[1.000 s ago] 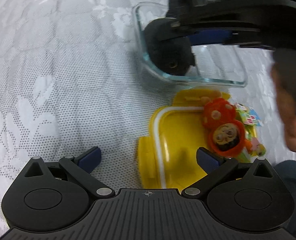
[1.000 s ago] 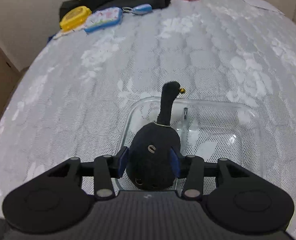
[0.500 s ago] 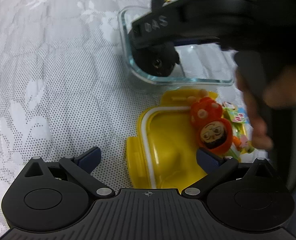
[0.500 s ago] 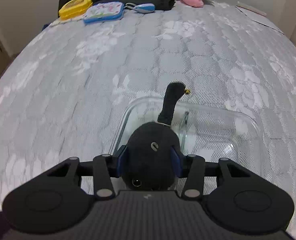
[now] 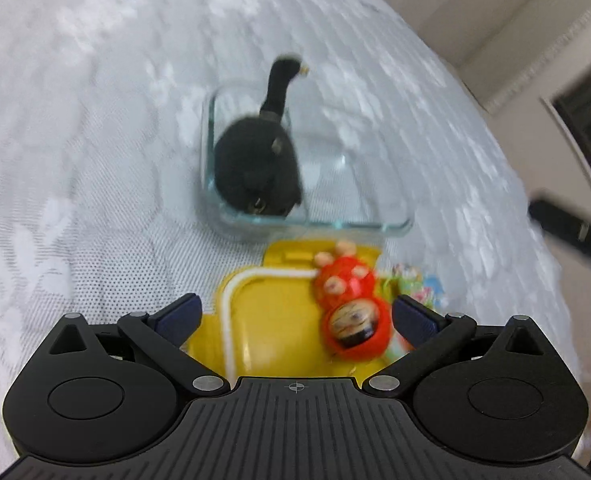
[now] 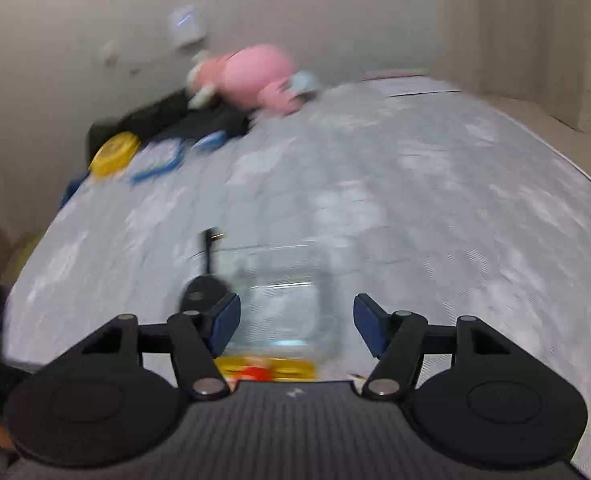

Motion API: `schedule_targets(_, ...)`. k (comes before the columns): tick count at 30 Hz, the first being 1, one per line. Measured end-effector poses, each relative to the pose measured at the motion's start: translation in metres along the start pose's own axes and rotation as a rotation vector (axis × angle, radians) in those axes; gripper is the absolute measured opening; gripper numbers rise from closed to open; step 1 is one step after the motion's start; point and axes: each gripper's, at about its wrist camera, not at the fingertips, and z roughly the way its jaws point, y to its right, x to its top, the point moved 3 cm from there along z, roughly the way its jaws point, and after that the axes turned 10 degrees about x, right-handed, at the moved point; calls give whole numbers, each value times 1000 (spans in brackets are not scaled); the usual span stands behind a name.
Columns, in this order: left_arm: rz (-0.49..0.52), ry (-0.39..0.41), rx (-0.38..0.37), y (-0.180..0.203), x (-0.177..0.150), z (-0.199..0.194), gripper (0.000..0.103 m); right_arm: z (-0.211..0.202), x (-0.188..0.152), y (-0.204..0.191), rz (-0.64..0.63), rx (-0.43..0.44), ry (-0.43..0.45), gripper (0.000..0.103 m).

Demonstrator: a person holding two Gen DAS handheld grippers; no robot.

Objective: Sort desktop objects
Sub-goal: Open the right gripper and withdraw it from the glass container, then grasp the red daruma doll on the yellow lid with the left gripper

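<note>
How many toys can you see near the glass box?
2. A black plush sits inside the glass box. A red doll lies on the yellow lid just in front of it. More may hide behind the gripper.

Both wrist cameras look down over their fingers, sharing the glass dish (image 5: 375, 224) (image 6: 287, 280); the left sits nearer

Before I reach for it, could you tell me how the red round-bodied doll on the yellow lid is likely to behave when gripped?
The red doll looks rounded and glossy, so it may slip or roll. It lies on the smooth yellow lid, which might let it slide.
</note>
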Motion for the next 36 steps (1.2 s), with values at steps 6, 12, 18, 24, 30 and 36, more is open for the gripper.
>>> schedule_targets(6, 52, -82, 183, 46, -5, 22, 103, 13, -41, 56, 167, -62, 49, 66)
schedule_targets(12, 53, -94, 362, 52, -12, 28, 103, 25, -60, 78, 176, -26, 34, 66)
schedule_targets(18, 94, -76, 431, 66, -9, 26, 103, 17, -58, 89, 219, 56, 58, 73)
schedule_targets(24, 107, -170, 450, 72, -6, 51, 103, 13, -57, 101, 298, 130, 62, 75)
schedule_targets(30, 46, -194, 349, 66, -7, 51, 54, 18, -59, 110, 361, 152, 39, 75)
schedule_targets(36, 77, -114, 343, 66, -9, 24, 55, 20, -62, 110, 375, 152, 28, 76)
